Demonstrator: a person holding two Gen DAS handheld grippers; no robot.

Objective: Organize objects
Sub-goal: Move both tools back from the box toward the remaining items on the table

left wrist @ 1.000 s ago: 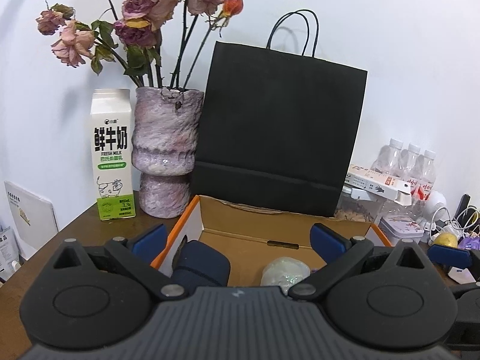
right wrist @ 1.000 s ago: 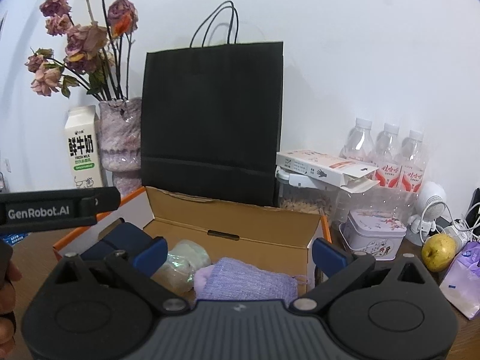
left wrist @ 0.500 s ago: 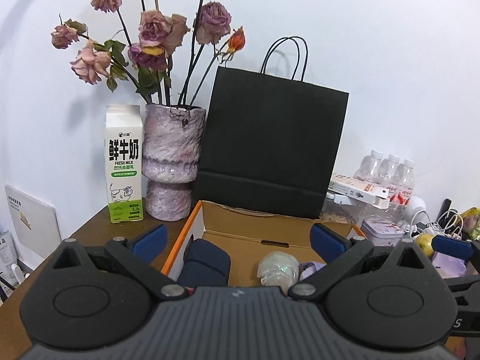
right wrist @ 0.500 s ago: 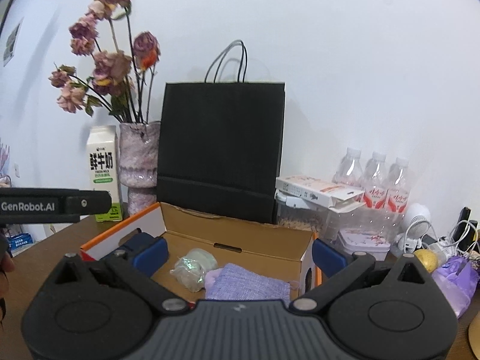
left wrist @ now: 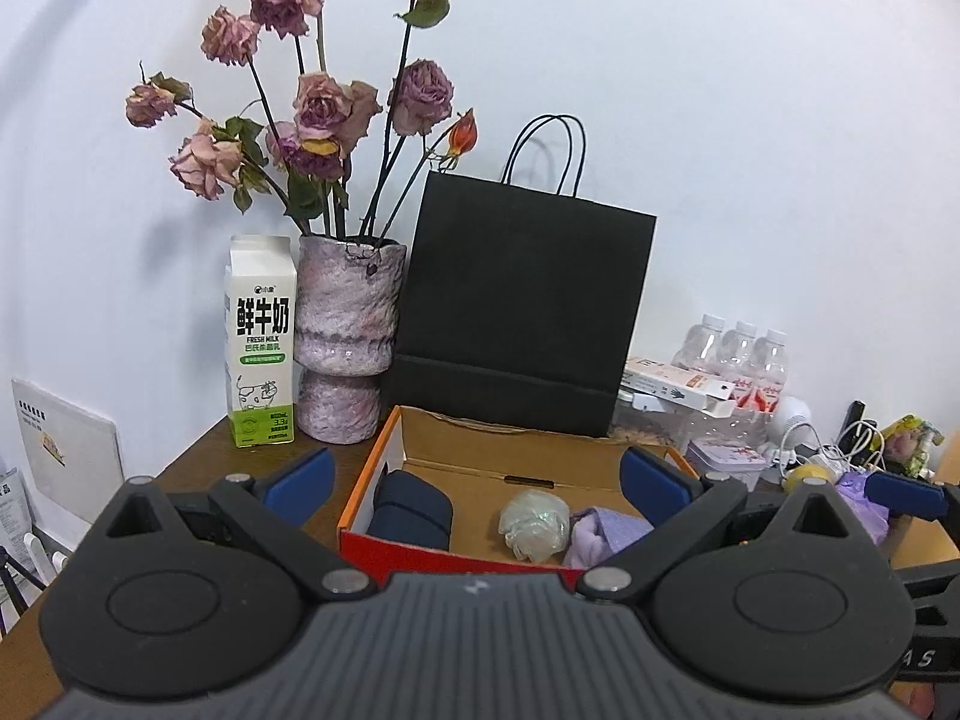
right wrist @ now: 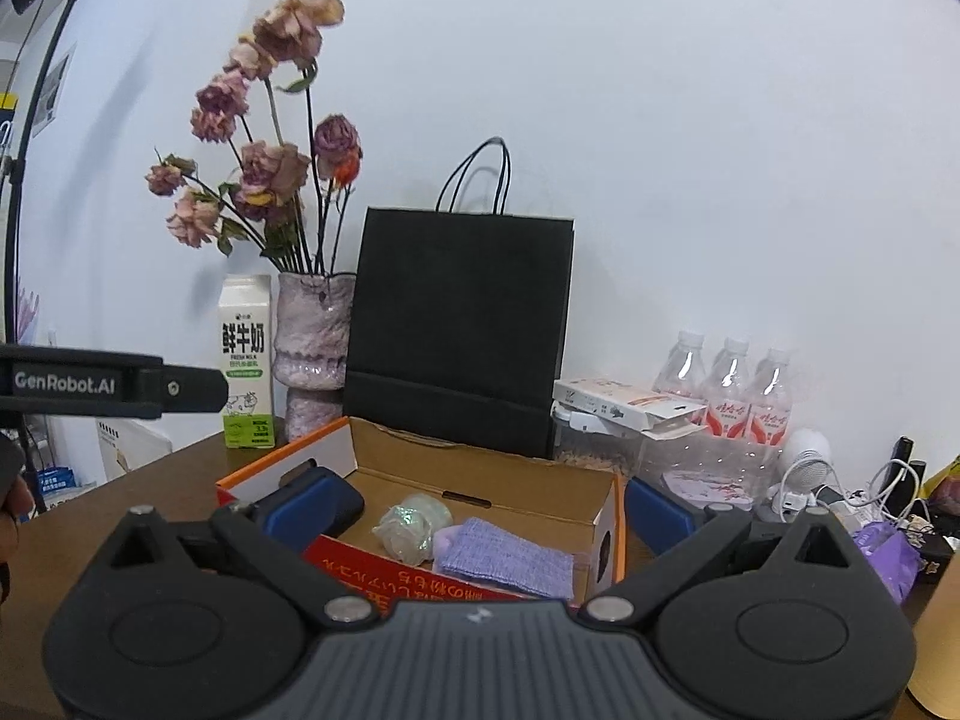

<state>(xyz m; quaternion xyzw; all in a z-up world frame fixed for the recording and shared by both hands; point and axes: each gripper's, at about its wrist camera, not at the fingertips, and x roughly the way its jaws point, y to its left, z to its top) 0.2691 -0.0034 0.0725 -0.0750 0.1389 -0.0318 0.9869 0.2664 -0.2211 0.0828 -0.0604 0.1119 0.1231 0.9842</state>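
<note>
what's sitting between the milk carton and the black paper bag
The vase of dried roses stands between milk carton and black bag, shown in both wrist views.

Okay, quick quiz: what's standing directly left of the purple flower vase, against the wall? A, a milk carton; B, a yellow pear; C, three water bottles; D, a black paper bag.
A: the milk carton stands just left of the vase, while the black paper bag is on the vase's right and the water bottles are farther right still.
</note>
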